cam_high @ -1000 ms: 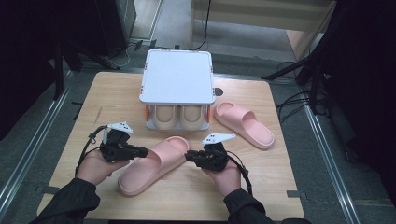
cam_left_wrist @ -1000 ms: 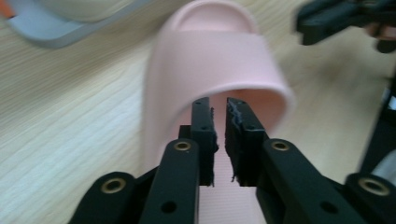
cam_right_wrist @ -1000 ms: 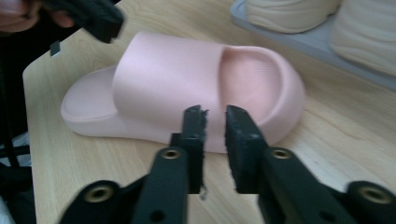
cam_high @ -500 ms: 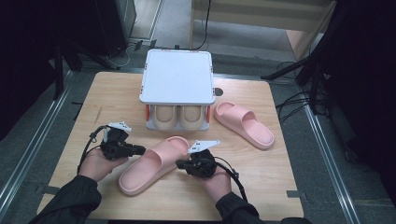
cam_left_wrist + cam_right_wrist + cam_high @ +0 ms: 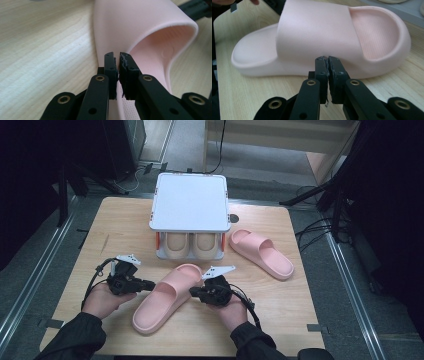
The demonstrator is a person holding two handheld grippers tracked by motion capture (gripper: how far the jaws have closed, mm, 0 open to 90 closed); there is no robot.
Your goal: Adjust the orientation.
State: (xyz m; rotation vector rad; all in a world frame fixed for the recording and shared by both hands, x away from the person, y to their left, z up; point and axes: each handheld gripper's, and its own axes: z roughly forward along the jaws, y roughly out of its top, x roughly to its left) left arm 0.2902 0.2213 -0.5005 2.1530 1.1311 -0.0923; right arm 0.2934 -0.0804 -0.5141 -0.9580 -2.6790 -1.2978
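Observation:
A pink slipper lies slantwise on the wooden table, toe toward me. My left gripper is at its left side, tips over the rim by the strap. Its jaws have just been closing and now stand shut with nothing seen between the pads. From the other side, my right gripper meets the slipper's side wall under the strap. Its jaws closed and then eased a little, and the pads look together. A second pink slipper lies at the right.
A white-topped rack stands at the table's far middle, with a beige pair of slippers on its lower shelf. Cables trail from both grippers toward me. Dark stands and floor rails flank the table.
My right gripper has shifted left up to the slipper's side. The left gripper has barely moved, and both pairs of jaws look narrower than before. The slipper lies where it did.

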